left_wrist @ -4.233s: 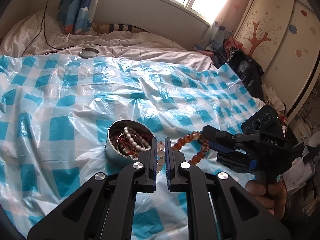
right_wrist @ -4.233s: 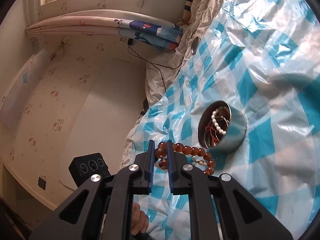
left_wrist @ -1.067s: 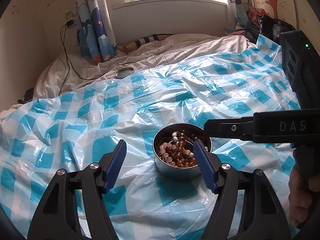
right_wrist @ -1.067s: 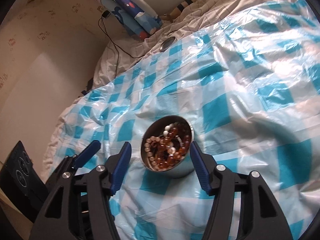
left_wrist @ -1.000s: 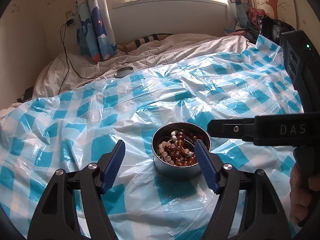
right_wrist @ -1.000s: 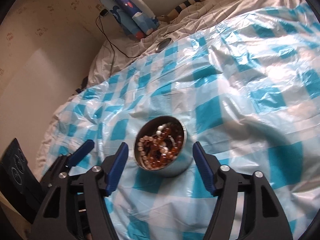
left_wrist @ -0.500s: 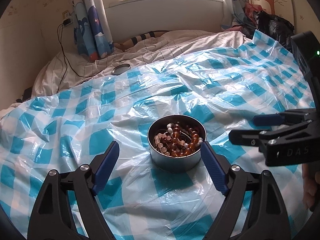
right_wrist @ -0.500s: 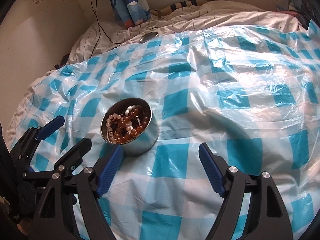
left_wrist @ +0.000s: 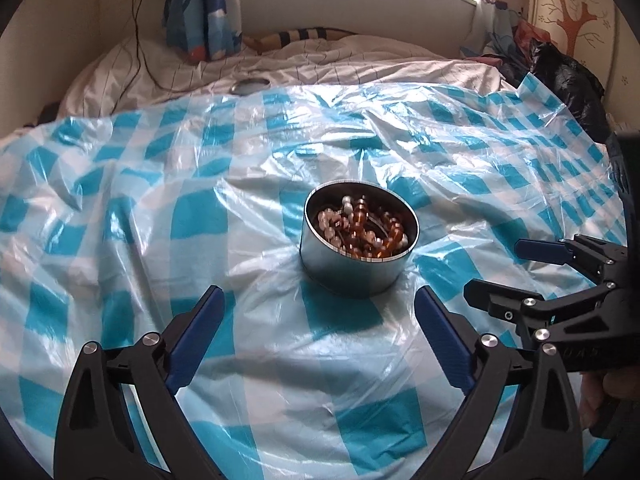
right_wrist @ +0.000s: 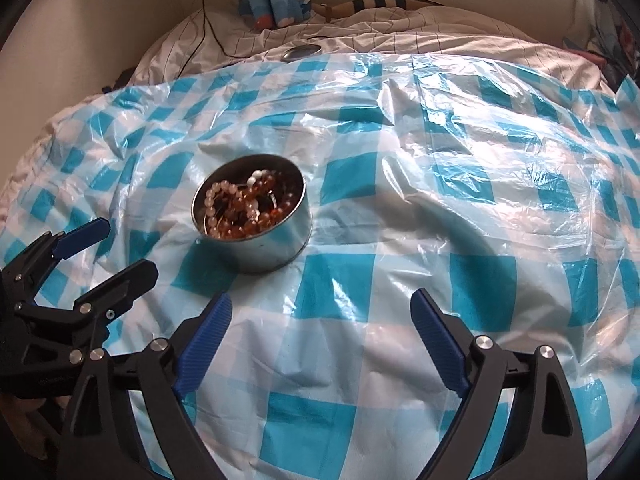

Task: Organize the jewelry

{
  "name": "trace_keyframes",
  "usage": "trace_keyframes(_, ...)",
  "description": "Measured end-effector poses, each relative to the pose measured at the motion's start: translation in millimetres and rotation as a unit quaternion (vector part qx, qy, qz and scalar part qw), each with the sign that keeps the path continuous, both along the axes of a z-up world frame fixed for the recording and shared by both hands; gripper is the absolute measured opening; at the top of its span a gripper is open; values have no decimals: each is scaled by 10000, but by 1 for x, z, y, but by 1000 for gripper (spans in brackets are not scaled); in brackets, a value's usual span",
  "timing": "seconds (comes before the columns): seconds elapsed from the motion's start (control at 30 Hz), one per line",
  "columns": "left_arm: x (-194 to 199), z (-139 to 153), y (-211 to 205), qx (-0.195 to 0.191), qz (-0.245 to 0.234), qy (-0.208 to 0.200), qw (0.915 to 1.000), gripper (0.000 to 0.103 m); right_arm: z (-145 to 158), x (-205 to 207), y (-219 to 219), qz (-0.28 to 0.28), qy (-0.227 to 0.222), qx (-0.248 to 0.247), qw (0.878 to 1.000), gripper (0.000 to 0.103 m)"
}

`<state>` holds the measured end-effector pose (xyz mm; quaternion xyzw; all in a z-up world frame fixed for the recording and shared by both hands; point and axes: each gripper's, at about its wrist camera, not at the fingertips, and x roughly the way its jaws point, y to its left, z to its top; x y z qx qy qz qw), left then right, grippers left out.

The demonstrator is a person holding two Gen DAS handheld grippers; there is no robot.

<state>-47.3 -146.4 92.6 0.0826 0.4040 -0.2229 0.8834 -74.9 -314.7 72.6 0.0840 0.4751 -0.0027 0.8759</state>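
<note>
A round metal tin (left_wrist: 352, 268) (right_wrist: 272, 248) stands on the blue-and-white checked plastic sheet (left_wrist: 160, 232) (right_wrist: 440, 216) over the bed. It holds amber bead strands (left_wrist: 368, 236) (right_wrist: 248, 208) mixed with pale and white beads. My left gripper (left_wrist: 318, 308) hovers just in front of the tin, its jaws opening wide, nothing between them. My right gripper (right_wrist: 320, 312) hangs to the right of the tin, its jaws also opening, empty. Each gripper shows in the other's view: the right gripper (left_wrist: 496, 268) and the left gripper (right_wrist: 128, 248).
A small round metal lid (left_wrist: 248, 86) (right_wrist: 301, 52) lies on the striped bedding behind the sheet. A black cable (left_wrist: 140, 40) runs down the wall onto the bed. Curtains (left_wrist: 204, 8) hang at the back, dark bags (left_wrist: 560, 76) sit at the right.
Both grippers let go of the amber bead strand, which now lies in the tin. Both jaws spread wider and both grippers drew back from the tin, the right one off to its right.
</note>
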Motion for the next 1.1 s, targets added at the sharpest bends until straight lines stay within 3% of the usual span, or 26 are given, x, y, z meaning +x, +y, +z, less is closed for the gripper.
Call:
trace_keyframes(0.57,-23,-5,10,244,259,252,9990,95,-2,-23,6,-218,120,-248,9994,92)
trace_keyframes(1.1,-15,-11,12,258,417,400,9980,95,-6,-19,6,-214,194,-176,9994,93)
